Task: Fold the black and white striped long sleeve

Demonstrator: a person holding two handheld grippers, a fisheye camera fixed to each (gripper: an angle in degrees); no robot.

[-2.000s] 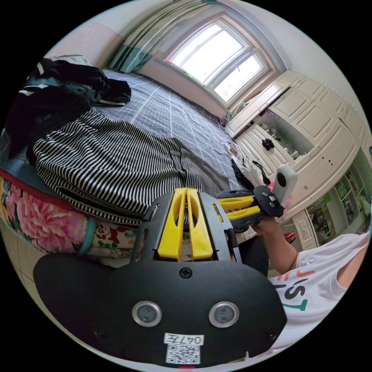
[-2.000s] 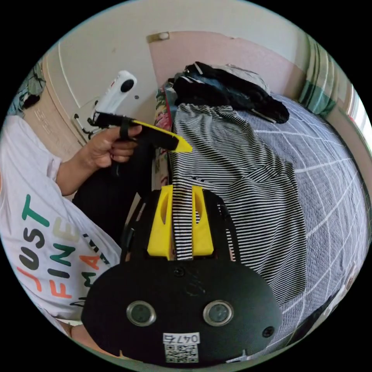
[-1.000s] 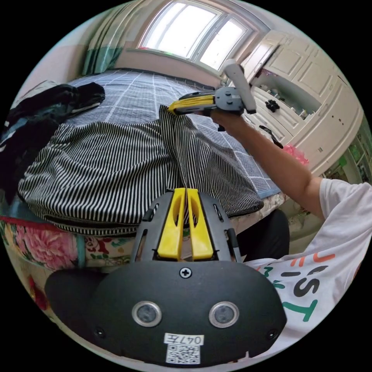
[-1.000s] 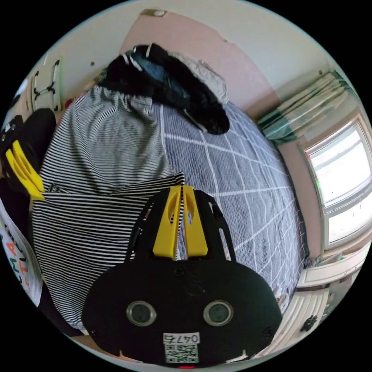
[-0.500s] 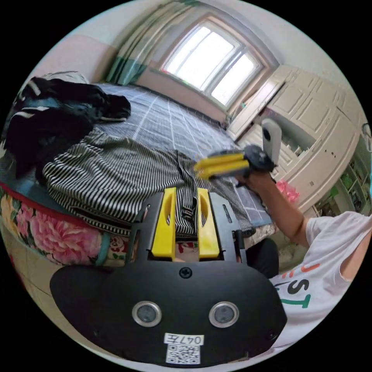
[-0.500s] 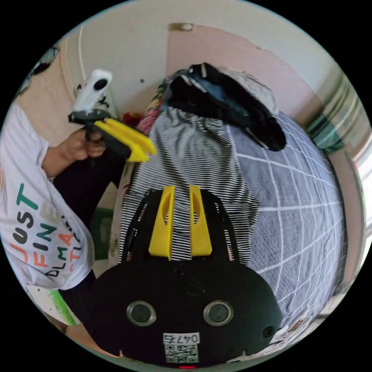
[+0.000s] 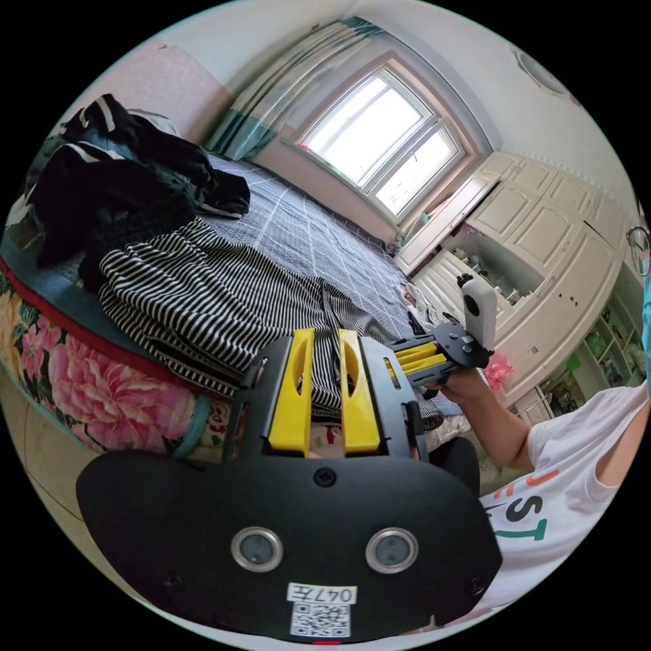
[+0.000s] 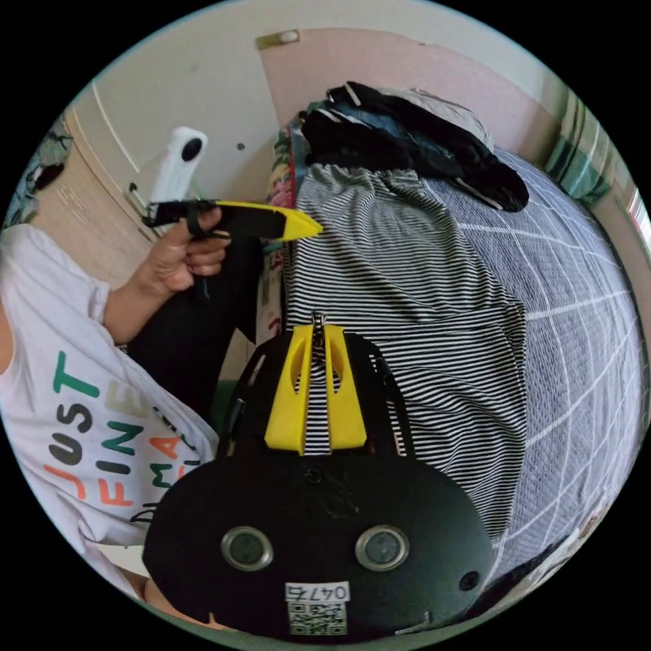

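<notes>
Right gripper view: striped long sleeve (image 8: 407,298) edge pinched between fingers (image 8: 291,400).

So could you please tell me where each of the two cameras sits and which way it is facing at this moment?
Left gripper view: rides behind the open left gripper, facing across the bed to the window; the person's arm holds the right gripper.
Right gripper view: rides behind the right gripper, shut on the striped shirt, facing the headboard wall; a hand holds the left gripper.
Shared: shirt, dark clothes pile, bed.

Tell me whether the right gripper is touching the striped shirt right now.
Touching. In the right gripper view, the right gripper has its jaws closed on a pinch of the striped shirt, with fabric poking out at the tips.
</notes>
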